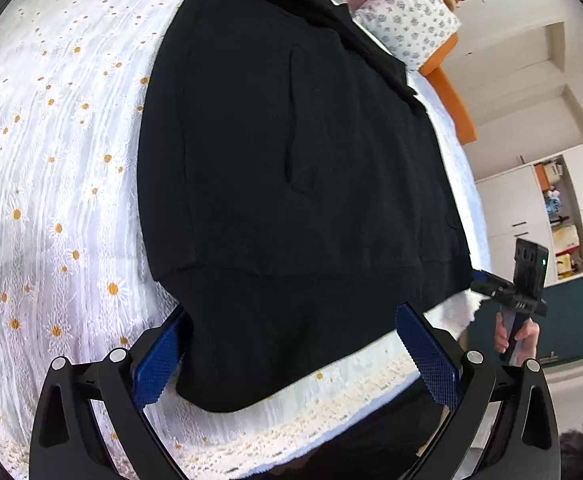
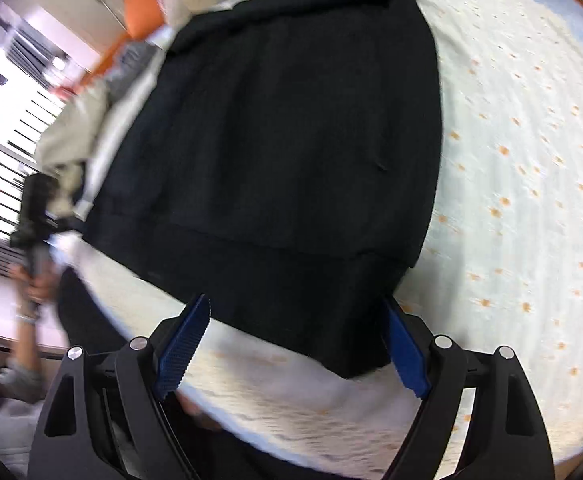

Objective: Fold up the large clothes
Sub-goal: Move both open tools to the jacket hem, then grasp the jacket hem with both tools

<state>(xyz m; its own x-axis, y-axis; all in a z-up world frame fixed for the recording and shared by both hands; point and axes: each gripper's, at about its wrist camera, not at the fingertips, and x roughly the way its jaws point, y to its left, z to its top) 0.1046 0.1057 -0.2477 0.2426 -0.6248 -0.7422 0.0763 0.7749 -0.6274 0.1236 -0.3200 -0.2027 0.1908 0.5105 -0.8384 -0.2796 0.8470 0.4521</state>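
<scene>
A black sweatshirt point(image 1: 291, 152) lies flat on the daisy-print bed cover point(image 1: 51, 184), its ribbed hem towards me. In the left wrist view my left gripper point(image 1: 291, 318) stands open over the hem's left corner. The blue pads point(image 1: 427, 360) are spread wide on either side of the cloth and do not press it. In the right wrist view, which is blurred, the sweatshirt point(image 2: 291, 140) fills the middle. My right gripper point(image 2: 295, 304) is open over the hem's right corner. Each view shows the other gripper at its edge, held in a hand point(image 1: 519, 340).
Floral pillows point(image 1: 411, 24) and an orange headboard point(image 1: 447, 92) lie past the sweatshirt's collar. A beige garment point(image 2: 75, 132) lies on the bed beside the sweatshirt. The bed's lace-trimmed front edge point(image 1: 331, 412) runs just under the grippers. White cupboards point(image 1: 523, 208) stand beyond the bed.
</scene>
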